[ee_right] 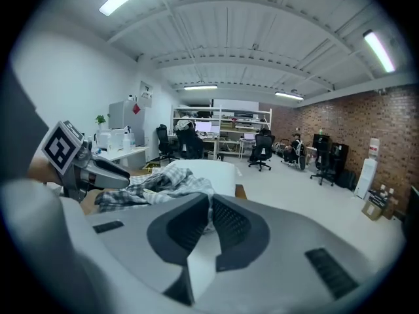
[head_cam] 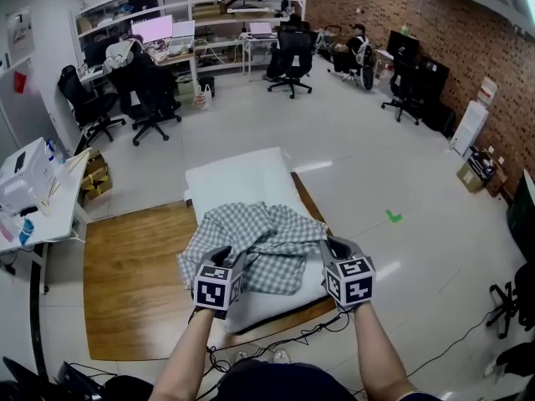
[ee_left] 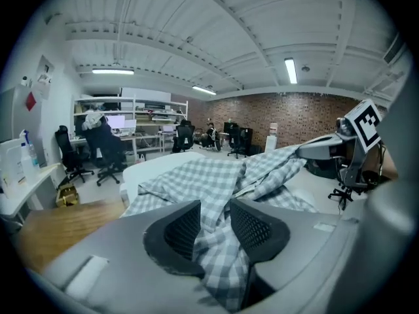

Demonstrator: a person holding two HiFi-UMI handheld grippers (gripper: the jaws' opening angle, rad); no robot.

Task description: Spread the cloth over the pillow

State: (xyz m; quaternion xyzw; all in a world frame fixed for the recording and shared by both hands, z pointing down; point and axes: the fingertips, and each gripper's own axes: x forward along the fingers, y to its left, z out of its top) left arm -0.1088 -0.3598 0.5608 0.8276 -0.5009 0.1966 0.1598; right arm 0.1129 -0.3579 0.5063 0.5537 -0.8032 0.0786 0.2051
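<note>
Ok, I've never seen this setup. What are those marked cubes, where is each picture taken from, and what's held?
There is no robot. A person holds a left gripper and a right gripper, each with two jaws. The cubes are part of them. The head view looks down from the person's head, and each gripper view looks along its own jaws. A crumpled checked cloth lies on a white pillow on a wooden board. The left gripper is open with cloth between its jaws. The right gripper seems shut on the cloth's edge.

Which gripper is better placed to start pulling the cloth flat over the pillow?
Probably the right gripper: its fingers are closed on the checked cloth at the near right side of the pillow. The left gripper has cloth between its fingers, but they stand apart, so it must close first.
</note>
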